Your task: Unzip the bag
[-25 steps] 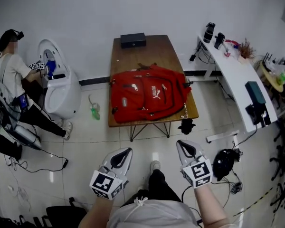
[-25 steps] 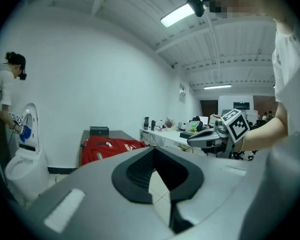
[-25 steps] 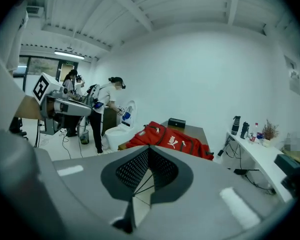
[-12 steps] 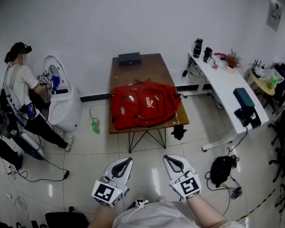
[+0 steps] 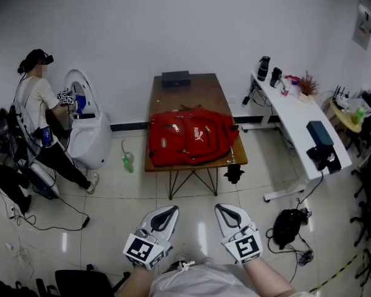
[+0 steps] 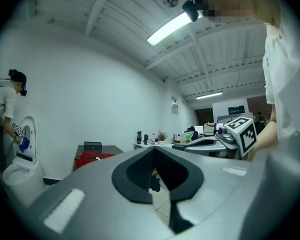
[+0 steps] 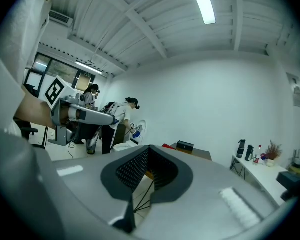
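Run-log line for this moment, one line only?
red backpack: on wooden table, untouched | left gripper: shut, empty | right gripper: shut, empty

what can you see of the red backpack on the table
The red backpack looks like soft fabric with a white logo and pale zip pulls. It lies flat, front up, across the near half of the wooden table, and its zips look shut. Only the table seems to touch it; the black box sits apart at the far end.
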The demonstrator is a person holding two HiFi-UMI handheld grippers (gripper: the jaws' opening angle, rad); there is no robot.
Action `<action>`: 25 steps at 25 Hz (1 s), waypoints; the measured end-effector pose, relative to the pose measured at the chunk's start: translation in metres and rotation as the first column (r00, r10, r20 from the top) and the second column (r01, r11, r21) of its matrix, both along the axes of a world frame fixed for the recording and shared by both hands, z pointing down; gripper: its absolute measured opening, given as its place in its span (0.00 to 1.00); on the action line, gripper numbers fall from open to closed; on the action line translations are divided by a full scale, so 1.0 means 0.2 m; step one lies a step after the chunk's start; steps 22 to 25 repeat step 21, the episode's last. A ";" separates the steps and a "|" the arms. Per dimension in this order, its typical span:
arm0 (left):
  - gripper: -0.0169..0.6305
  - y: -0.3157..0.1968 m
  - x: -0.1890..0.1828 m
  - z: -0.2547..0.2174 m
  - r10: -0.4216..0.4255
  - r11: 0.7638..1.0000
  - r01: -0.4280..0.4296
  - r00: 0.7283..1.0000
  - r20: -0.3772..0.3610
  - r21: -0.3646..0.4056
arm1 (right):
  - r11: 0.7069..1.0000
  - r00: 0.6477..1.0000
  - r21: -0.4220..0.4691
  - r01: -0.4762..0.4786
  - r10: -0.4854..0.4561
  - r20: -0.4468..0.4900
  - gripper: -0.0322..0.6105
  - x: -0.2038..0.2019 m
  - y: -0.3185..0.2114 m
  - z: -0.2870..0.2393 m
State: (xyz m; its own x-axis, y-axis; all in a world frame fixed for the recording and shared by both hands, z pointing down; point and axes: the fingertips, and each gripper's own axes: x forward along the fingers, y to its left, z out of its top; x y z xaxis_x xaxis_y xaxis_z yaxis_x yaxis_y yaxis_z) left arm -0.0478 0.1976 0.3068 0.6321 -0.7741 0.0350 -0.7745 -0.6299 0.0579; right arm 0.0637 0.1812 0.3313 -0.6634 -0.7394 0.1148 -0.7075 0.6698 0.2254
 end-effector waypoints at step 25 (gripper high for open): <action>0.04 -0.02 0.01 0.06 -0.001 1.000 0.001 1.000 -0.015 -0.013 | 1.000 1.000 -0.025 0.009 -0.009 -0.013 0.06 -0.01 -0.03 0.01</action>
